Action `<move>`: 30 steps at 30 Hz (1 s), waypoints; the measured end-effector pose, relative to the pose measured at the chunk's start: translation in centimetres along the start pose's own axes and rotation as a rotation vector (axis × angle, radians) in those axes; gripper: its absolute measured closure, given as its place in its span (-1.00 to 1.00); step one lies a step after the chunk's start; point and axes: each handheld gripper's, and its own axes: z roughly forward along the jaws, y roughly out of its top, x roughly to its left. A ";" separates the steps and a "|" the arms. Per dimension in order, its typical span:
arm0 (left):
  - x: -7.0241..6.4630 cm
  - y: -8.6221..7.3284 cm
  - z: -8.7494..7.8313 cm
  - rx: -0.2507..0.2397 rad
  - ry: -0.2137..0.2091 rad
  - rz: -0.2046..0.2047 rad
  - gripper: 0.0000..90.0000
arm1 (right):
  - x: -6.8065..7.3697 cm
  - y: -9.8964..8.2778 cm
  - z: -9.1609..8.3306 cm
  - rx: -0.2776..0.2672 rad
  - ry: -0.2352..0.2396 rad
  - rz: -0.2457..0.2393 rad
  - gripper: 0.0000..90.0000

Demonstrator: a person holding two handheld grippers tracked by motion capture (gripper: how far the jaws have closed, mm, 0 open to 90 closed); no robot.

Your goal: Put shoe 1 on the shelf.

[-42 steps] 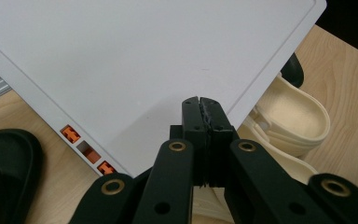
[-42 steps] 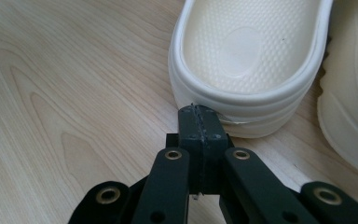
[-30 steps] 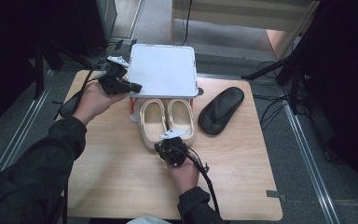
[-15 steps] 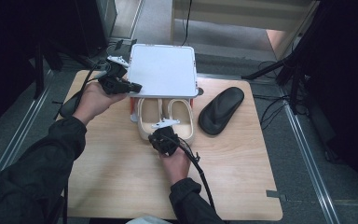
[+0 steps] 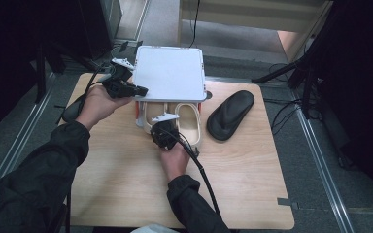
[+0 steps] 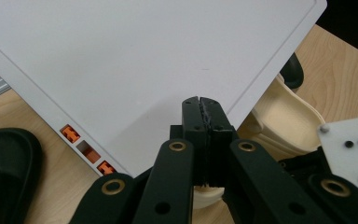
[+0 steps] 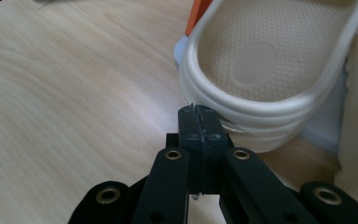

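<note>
Cream foam slippers sit side by side near the middle of the wooden table, toes tucked under the raised white lid of a box with orange clips, heels toward the person. Right gripper is at the heel of the left-hand slipper of the pair; in the right gripper view its black jaws are pressed together with nothing between them, tips right at the ribbed heel rim of that slipper, touching or just short of it, cannot tell which. Bare light wood lies left of the jaws in that view. Left gripper is up at the lid's left edge; in the left gripper view its jaws are also closed flat on each other, holding nothing, tips at the lid's surface near its corner, contact unclear. Cream slipper edge shows below the lid's edge there, and a black slipper lies on the table at far left of that view. In the high view another black slipper lies sole-up to the right of the cream pair, well apart from both grippers. Dark sleeves come in from the bottom, with a black cable trailing off the right gripper over the hand.
</note>
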 end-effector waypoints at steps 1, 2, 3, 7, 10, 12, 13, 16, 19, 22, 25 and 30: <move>0.0 0.0 0.0 0.000 0.000 -0.001 1.00 | 0.0 0.0 0.0 0.000 0.000 0.000 1.00; 0.0 0.0 0.0 0.000 -0.003 -0.002 1.00 | 0.0 0.4 0.5 -0.003 -0.010 0.002 1.00; 0.0 0.0 0.0 0.000 -0.005 -0.002 1.00 | 0.0 0.4 0.5 -0.003 -0.010 0.002 1.00; 0.0 0.0 0.0 -0.001 -0.003 -0.002 1.00 | -0.3 0.8 1.2 -0.018 -0.015 0.033 1.00; 0.1 -0.1 0.0 -0.003 -0.005 -0.002 1.00 | -0.5 1.1 1.5 -0.022 -0.026 0.037 1.00; 0.1 -0.1 0.0 -0.004 -0.007 -0.001 1.00 | -0.6 1.1 1.8 -0.030 -0.033 0.036 1.00; 0.1 -0.1 0.0 -0.007 -0.004 -0.002 1.00 | -0.9 1.0 2.0 -0.039 -0.019 0.044 1.00; 0.1 -0.1 0.0 -0.006 -0.007 -0.001 1.00 | -0.7 1.0 2.1 -0.045 -0.019 0.048 1.00; 0.2 -0.1 0.0 -0.010 -0.009 -0.005 1.00 | -0.3 1.1 1.6 -0.048 0.003 0.054 1.00; 0.2 -0.1 0.0 -0.009 -0.008 -0.005 1.00 | -0.1 1.2 0.9 -0.060 0.021 0.047 1.00; 0.1 -0.1 0.0 -0.007 -0.006 -0.004 1.00 | 0.3 1.1 -0.5 -0.068 0.053 0.026 1.00; 0.1 -0.1 0.0 -0.010 -0.004 -0.009 1.00 | 0.2 0.2 -2.8 -0.081 0.108 0.013 1.00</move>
